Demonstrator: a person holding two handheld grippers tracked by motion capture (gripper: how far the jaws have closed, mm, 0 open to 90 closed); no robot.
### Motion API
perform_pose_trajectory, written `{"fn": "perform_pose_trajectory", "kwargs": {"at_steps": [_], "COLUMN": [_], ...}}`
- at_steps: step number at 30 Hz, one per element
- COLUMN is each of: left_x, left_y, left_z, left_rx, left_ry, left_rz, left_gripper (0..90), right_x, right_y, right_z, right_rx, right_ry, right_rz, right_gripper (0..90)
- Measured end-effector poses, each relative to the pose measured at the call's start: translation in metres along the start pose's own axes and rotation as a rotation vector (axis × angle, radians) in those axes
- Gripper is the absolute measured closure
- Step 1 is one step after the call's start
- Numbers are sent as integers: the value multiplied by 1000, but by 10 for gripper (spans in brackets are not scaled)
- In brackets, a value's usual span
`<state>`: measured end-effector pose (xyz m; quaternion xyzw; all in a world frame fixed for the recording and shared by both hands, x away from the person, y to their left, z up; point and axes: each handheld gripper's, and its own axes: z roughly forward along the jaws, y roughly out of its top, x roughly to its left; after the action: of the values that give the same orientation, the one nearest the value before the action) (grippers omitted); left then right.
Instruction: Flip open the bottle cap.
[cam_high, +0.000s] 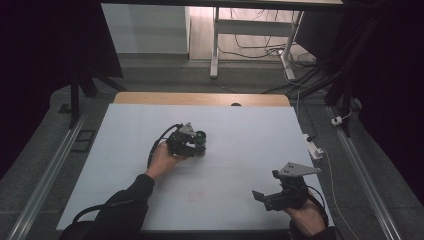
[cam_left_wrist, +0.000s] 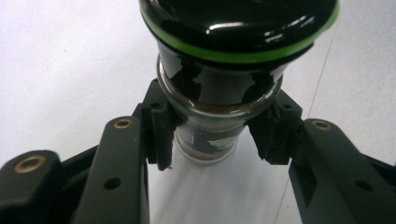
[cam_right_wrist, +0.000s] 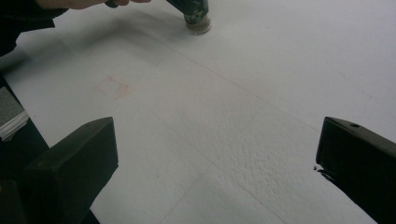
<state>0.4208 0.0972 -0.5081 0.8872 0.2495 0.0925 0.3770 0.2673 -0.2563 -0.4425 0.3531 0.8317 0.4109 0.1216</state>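
Jar (cam_left_wrist: 210, 126) bottom behind left hand-held gripper (cam_left_wrist: 212, 135) pads.

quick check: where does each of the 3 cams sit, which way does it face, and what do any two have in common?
High view: above the person's side, looking forward and down on the white table; both forearms enter from below, left claw and right claw visible.
Left gripper view: rides the left claw, looking along its jaws, shut on the glass jar with its black, green-ringed cap.
Right gripper view: rides the right claw, facing across the table; its jaws stand wide apart.
Shared: the right gripper view and high view both show the jar in the left hand.
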Motion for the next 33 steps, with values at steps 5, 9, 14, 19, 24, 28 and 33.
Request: {"fn": "perform_pose_trajectory", "kwargs": {"at_steps": [5, 9, 14, 19, 24, 28, 33], "left_x": [0, 1, 2, 2, 2, 2, 2], "left_y": [0, 0, -1, 0, 0, 0, 0], "left_z": [0, 0, 0, 0, 0, 0, 0], "left_rx": [0, -2, -4, 3, 4, 4, 3], "left_ry": [-2, -6, -12, -12, -12, -10, -8], "left_rz": [0, -1, -3, -2, -1, 1, 1], "left_gripper": [540, 540, 540, 540, 540, 540, 540], "right_x": [1, 2, 4, 6, 8, 10, 11], "right_y": [5, 8, 15, 23, 32, 36, 43], "right_z": [6, 11, 17, 26, 34, 39, 46], "right_rx": [-14, -19, -37, -42, -50, -48, -59], "right_ry": [30, 52, 85, 99, 119, 124, 141], "right_rz": [2, 5, -9, -23, -34, -41, -34], "right_gripper": [0, 0, 0, 0, 0, 0, 0]}}
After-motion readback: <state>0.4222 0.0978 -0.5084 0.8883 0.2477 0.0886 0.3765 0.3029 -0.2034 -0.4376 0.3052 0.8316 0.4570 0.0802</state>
